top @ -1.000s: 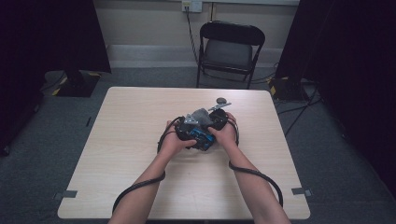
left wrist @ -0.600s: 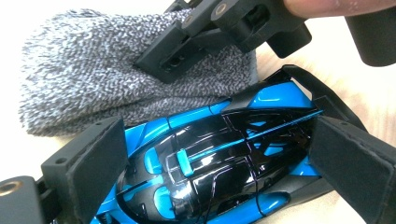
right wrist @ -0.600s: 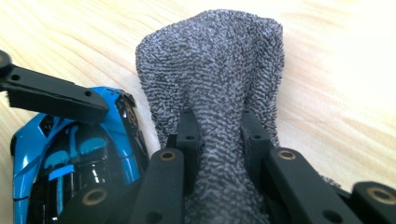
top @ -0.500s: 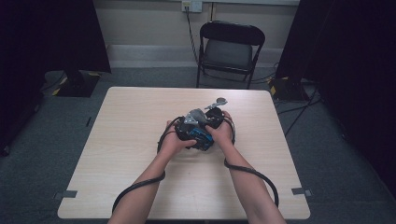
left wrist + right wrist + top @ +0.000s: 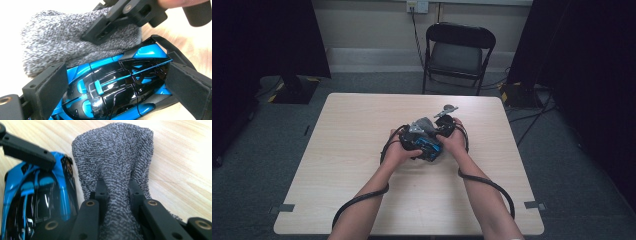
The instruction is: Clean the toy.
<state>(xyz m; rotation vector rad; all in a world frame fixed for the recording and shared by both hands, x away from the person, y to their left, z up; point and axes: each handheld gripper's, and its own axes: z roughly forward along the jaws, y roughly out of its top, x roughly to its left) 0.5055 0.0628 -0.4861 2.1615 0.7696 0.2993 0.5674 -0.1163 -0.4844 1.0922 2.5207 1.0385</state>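
Observation:
A blue and black toy car (image 5: 112,87) lies on the wooden table (image 5: 337,150), with a grey knitted cloth (image 5: 55,47) right beside it. My left gripper (image 5: 118,75) is shut on the car, one pad on each side of the body. My right gripper (image 5: 116,187) has just been closing and is now shut on the grey cloth (image 5: 117,152), which bunches up between its jaws next to the car (image 5: 32,195). In the high view both hands meet at the table's middle around the car (image 5: 428,147) and the cloth (image 5: 424,125).
A black folding chair (image 5: 459,55) stands beyond the table's far edge. Black cables (image 5: 492,187) trail from both grippers along the forearms toward the near edge. Dark curtains hang at both sides of the room.
The right hand has shifted slightly beside the car. The left hand has stayed put.

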